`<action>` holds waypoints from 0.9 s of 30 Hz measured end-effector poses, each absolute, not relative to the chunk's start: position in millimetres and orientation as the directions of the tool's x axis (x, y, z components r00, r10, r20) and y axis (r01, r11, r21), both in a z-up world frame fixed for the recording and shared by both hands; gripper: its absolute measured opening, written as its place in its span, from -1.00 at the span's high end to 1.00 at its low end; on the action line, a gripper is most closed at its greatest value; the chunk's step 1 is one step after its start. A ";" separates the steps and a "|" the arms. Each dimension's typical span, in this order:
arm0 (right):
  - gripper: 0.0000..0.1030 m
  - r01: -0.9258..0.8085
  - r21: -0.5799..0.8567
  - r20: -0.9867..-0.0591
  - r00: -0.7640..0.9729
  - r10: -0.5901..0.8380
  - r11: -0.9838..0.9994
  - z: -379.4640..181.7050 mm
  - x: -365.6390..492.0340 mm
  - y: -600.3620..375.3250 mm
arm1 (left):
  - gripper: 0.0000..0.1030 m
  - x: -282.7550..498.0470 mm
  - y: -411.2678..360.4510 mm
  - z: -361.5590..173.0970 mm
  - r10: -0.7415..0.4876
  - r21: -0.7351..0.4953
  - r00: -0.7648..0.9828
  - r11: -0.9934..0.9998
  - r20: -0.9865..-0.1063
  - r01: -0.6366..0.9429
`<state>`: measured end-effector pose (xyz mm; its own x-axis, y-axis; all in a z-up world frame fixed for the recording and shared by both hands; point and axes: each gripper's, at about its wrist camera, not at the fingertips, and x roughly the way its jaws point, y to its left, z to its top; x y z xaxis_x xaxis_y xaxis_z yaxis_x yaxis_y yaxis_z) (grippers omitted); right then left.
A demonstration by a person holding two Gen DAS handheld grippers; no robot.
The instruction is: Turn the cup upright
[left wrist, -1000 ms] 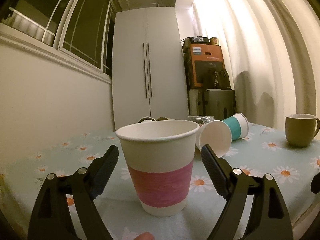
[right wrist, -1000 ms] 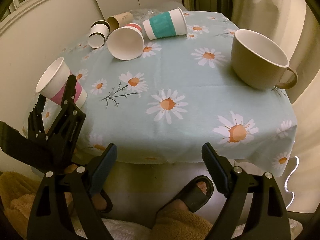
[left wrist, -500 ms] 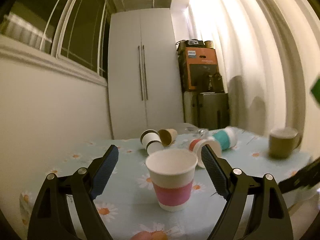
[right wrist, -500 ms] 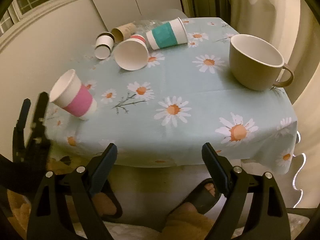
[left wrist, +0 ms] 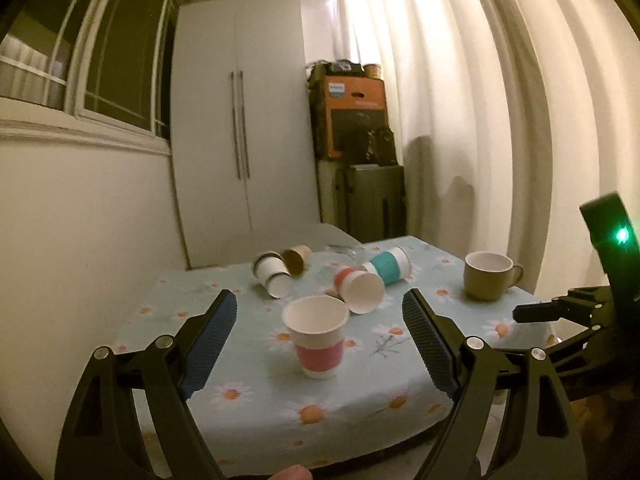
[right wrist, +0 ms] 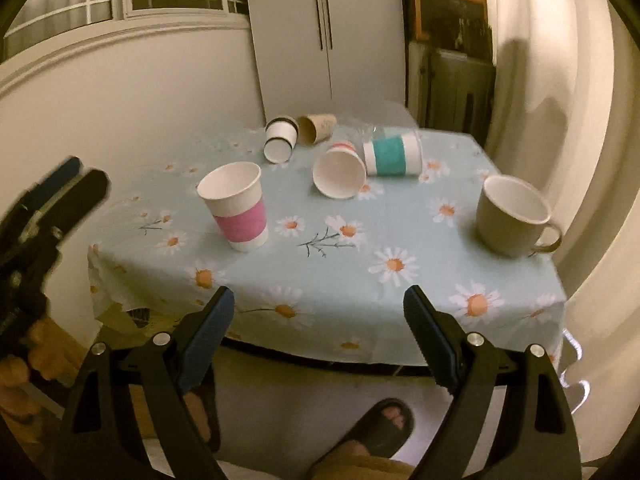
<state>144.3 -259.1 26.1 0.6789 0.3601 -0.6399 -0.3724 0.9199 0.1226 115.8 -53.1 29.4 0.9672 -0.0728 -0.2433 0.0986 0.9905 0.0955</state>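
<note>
A white paper cup with a pink band (left wrist: 318, 340) stands upright on the daisy tablecloth near the table's front left; it also shows in the right wrist view (right wrist: 238, 205). My left gripper (left wrist: 318, 344) is open and empty, held back from the cup and off the table's edge. My right gripper (right wrist: 319, 332) is open and empty, in front of the table's near edge. Several paper cups lie on their sides at the back: a red-banded one (right wrist: 340, 172), a teal-banded one (right wrist: 394, 156), a black-rimmed one (right wrist: 280, 142) and a brown one (right wrist: 318, 128).
A beige mug (right wrist: 512, 216) stands upright at the table's right. The left gripper's body (right wrist: 36, 220) shows at the left of the right wrist view. A wall runs along the table's left, curtains on the right. A sandalled foot (right wrist: 380, 428) is below the table edge.
The left gripper has pulled back away from the upright pink cup, which now looks small and far. The right gripper has risen and tilted up, showing more of the room.
</note>
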 end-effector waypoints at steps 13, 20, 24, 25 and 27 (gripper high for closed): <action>-0.74 -0.406 0.110 -0.507 0.762 0.403 0.907 43.4 50.9 -256.9 | -0.61 49.9 -28.1 31.2 -0.128 -0.001 0.912 0.990 -0.389 0.139; -0.75 -0.421 0.090 -0.460 0.786 0.412 0.903 50.6 18.6 -258.4 | -0.62 8.6 -32.3 17.3 -0.091 0.070 0.912 0.989 -0.400 0.129; -0.82 -0.427 0.076 -0.447 0.793 0.414 0.901 52.4 9.4 -257.8 | -0.79 -0.5 -27.6 7.2 -0.088 0.066 0.912 0.990 -0.400 0.124; -0.86 -0.422 0.068 -0.441 0.800 0.406 0.904 52.7 6.7 -257.4 | -0.80 -1.3 -26.0 4.5 -0.082 0.069 0.912 0.990 -0.401 0.119; -0.87 -0.420 0.058 -0.437 0.805 0.402 0.905 52.9 4.1 -257.0 | -0.81 -3.2 -22.3 0.4 -0.063 0.076 0.910 0.992 -0.410 0.102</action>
